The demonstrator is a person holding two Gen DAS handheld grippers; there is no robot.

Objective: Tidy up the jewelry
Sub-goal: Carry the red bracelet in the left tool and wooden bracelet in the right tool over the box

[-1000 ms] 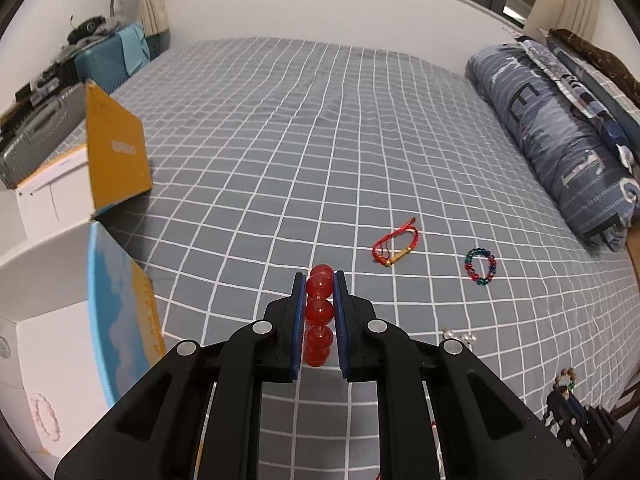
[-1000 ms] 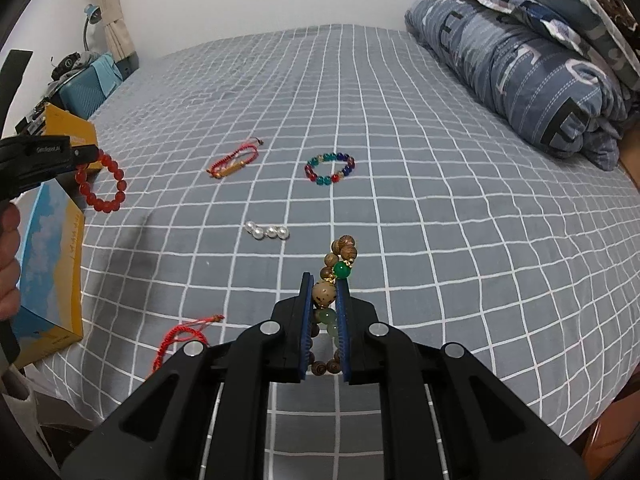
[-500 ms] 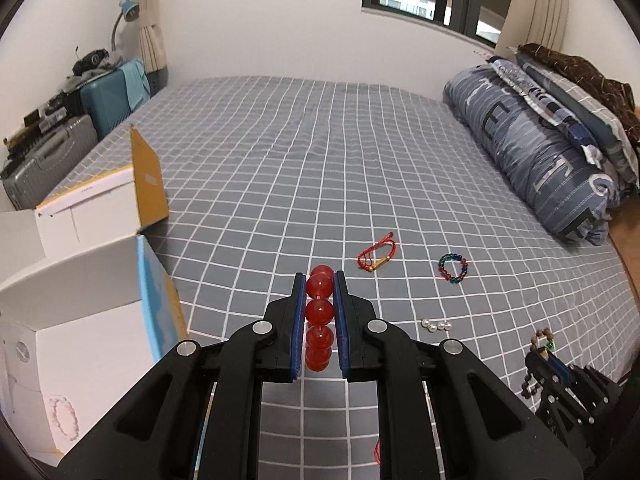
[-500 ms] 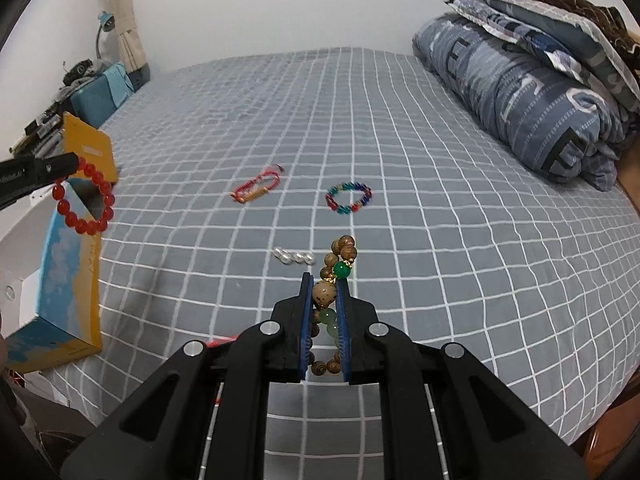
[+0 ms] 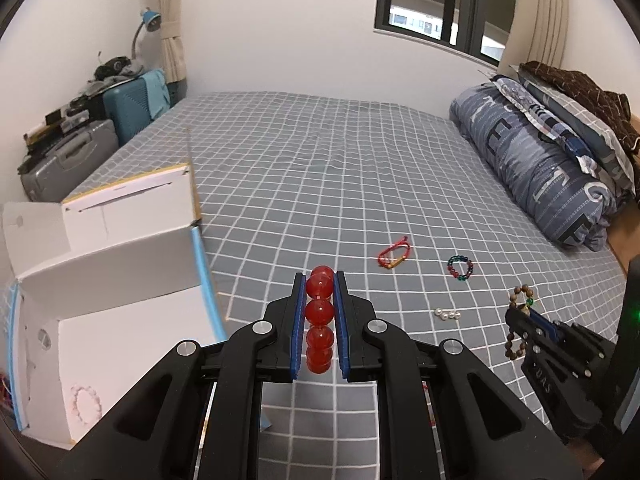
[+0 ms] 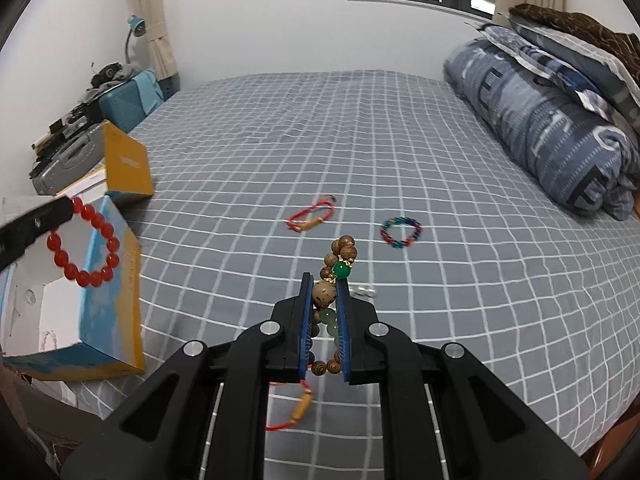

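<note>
Each claw grips a bead bracelet above the grey checked bed beneath a window.

Matte black left gripper and right gripper, alike: angular linkage arms, round silver screw heads at the joints, blue ribbed pads lining each finger. Small green light on the right unit's black housing.

A bed in grey checked sheet carries, beyond the fingers, a red cord bracelet, a rainbow bead bracelet, pearls; left, an open box.
</note>
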